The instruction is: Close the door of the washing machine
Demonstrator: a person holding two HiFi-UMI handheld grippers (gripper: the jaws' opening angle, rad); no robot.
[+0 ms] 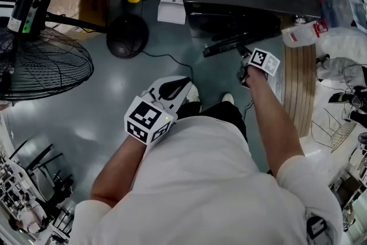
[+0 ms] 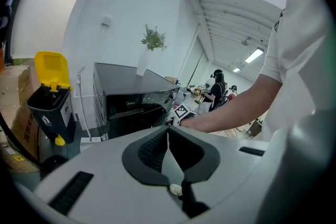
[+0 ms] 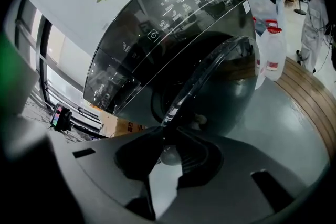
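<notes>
**Target unit.** The washing machine (image 3: pixel 157 23) stands on the floor (image 1: pixel 109 89) at the far edge of the head view, with its control panel facing the operator. Its door (image 3: pixel 223 89) is open, swung out from the front. The right gripper view shows it nearly edge-on, with the glass bowl visible (the drum opening behind it is dark, and its contents cannot be made out).

**Right gripper (image 3: pixel 169 132).** It is extended on a straight arm to the near end of the door, which appears to be the free edge. The jaws stand partly apart, and the door's rim runs down between their tips. No firm pinch is visible. This placement is judged deliberate. The free edge lies farthest from the hinge, so the least effort there swings the door. Straddling the rim also gives control in both directions.

**Left gripper (image 2: pixel 168 130).** The jaws are together with nothing between them. It is held low and close to the operator's body, well apart from the door. This presumably keeps it out of the door's arc, since one gripper should suffice.

**Status.** The door is not yet closed. The next requirement, as judged, is to carry the rim toward the opening until the latch engages.

**Caution.** The detergent jugs (image 3: pixel 271 52) stand at the edge of the wooden platform (image 3: pixel 307 94), just beside the machine. Keep the arm clear of them.
</notes>
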